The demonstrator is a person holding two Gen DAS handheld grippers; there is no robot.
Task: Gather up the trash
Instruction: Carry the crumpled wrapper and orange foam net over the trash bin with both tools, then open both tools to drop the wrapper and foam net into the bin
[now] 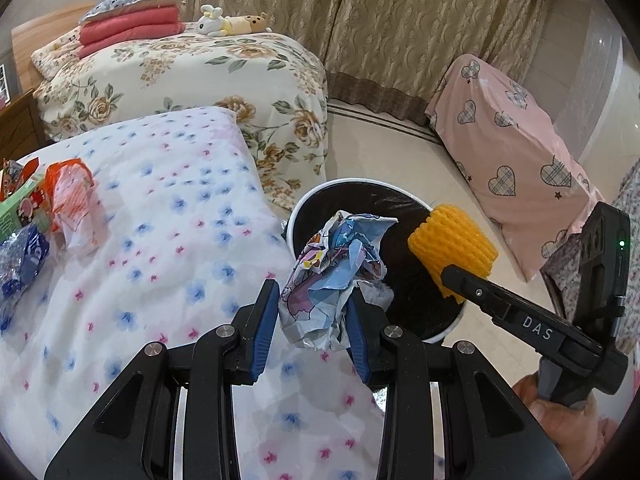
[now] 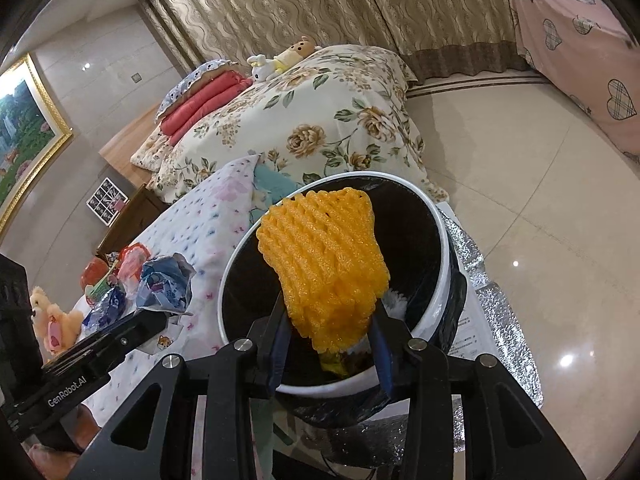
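two grippers hold trash at the bin

the left gripper (image 1: 312, 312) is closed on a crumpled cartoon wrapper (image 1: 336, 280), which is pressed between its blue pads (image 1: 262, 332). the wrapper shows blue, purple and white drawings, but no words on it can be read. it hangs at the near edge of the trash bin (image 1: 298, 216), partly above the flowered white cloth (image 1: 160, 220).

the right gripper (image 2: 330, 344) is closed on an orange foam net (image 2: 328, 256). the jaws stand only as wide as the squeezed lower end of the net. the net is over the open mouth of the bin (image 2: 436, 216), which has a white rim and a black bag inside. some white and yellow-green trash lies at the bottom.

in the left wrist view the right gripper (image 1: 448, 276) carries the white letters "das" on its side. in the right wrist view the left gripper (image 2: 156, 312) carries the words "genrobot.ai".

more trash lies on the cloth: an orange and clear plastic bag (image 1: 72, 200), a green box (image 1: 20, 212) with small printing i cannot read, and a blue packet (image 1: 20, 264).
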